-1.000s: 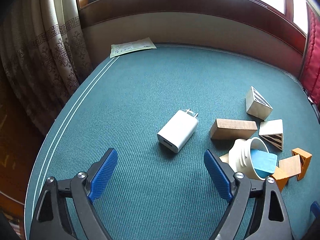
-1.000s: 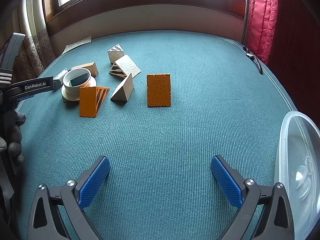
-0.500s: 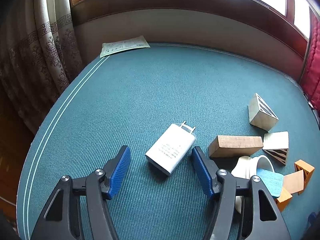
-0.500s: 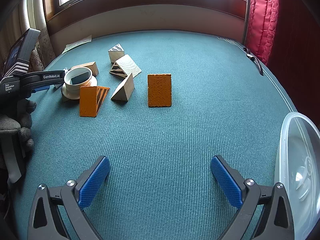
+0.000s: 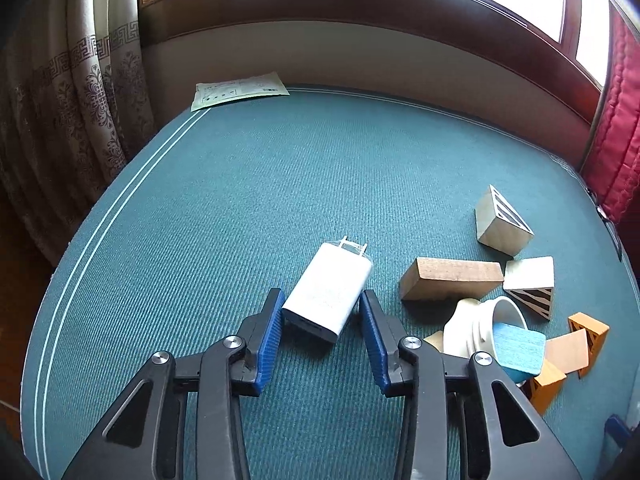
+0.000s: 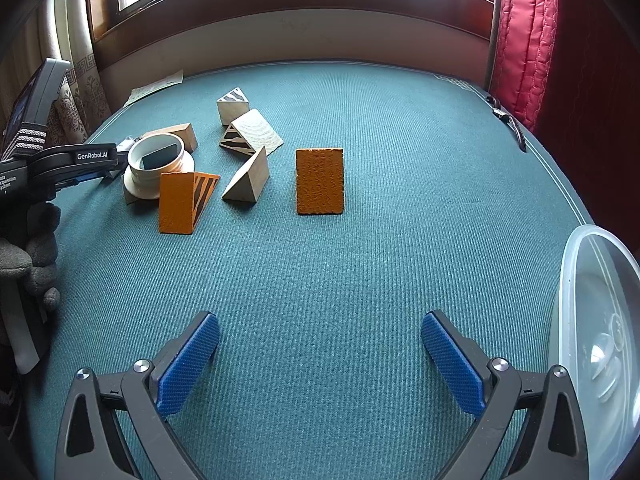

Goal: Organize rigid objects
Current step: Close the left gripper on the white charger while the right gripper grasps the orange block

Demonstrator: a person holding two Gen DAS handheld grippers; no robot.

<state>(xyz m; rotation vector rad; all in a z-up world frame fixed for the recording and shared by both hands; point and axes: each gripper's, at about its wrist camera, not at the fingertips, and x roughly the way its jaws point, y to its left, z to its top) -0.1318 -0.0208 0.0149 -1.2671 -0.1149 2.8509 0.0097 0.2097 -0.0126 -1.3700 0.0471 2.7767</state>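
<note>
White USB wall charger is lying flat on the teal tabletop, mid-way across and toward its near edge, prongs pointing at the far edge. Left tool is closing around the charger's near end: the left pad is touching or nearly touching one corner, the right pad is standing just off the other side. No firm clamp yet.

Risks, as judged:
- Charger is sitting skewed between the pads, so it is likely to twist or squirt forward as they meet.
- Only the near end is being caught; a shallow bite could let it pivot and drop on lifting.
- White cup, holding a blue block, is lying just right of the tool; a sideways shift could knock it and the wooden blocks beside it.

Right tool is hovering with pads wide apart, nothing between them, near the tabletop's near edge beside a clear plastic container.

Writing: "GenRobot.AI" is reading clearly on the left tool's body in the right wrist view. Faint print on the charger and on the leaflet at the far left corner is too small to read.
</note>
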